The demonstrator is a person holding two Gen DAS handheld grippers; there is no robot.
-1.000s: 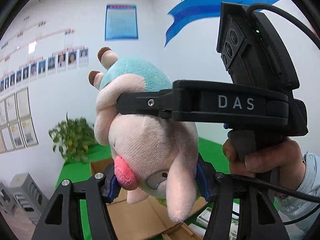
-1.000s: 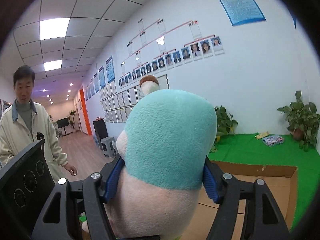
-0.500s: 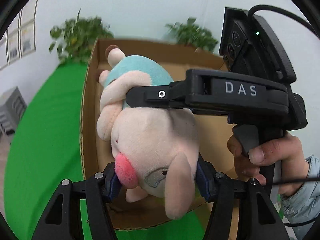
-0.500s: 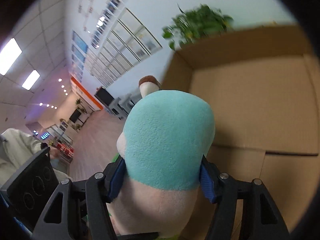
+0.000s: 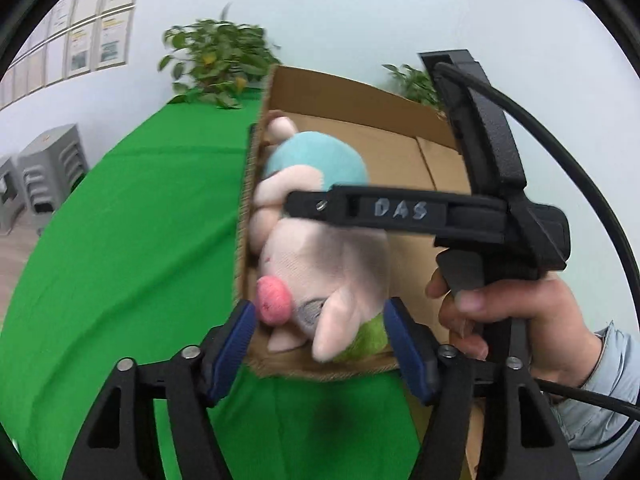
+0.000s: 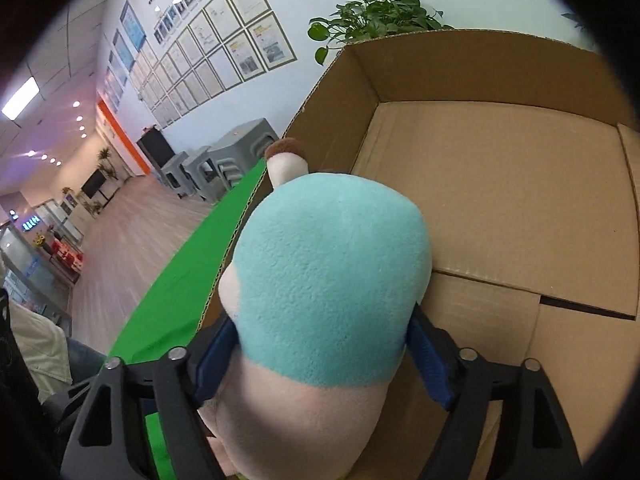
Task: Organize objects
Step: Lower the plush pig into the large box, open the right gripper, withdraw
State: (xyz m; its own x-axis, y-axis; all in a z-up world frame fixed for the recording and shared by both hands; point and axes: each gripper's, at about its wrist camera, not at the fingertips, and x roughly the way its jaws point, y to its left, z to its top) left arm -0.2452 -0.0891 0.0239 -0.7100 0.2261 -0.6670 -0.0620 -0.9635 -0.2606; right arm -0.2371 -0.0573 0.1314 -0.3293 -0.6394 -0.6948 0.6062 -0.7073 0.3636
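Left hand-held gripper [image 5: 318, 336] pinching plush toy [image 5: 320, 256] at head end, blue pads [image 5: 236, 344] against snout side and ear. Right hand-held gripper [image 6: 320, 356] around toy's teal body, jaws opening, toy between them, pads look just off fabric. Right hand [image 5: 516, 320] on black grip, pale sleeve behind. Toy inside open cardboard box [image 6: 500, 184], tight along its left wall. Box on green worktop [image 5: 132, 240]. Potted plant [image 5: 216, 64] behind box, grey stools [image 6: 224, 160] on floor beyond.

White wall [image 6: 320, 8] of framed papers [image 6: 224, 56] (certificates, perhaps), wooden floor [image 6: 132, 240].
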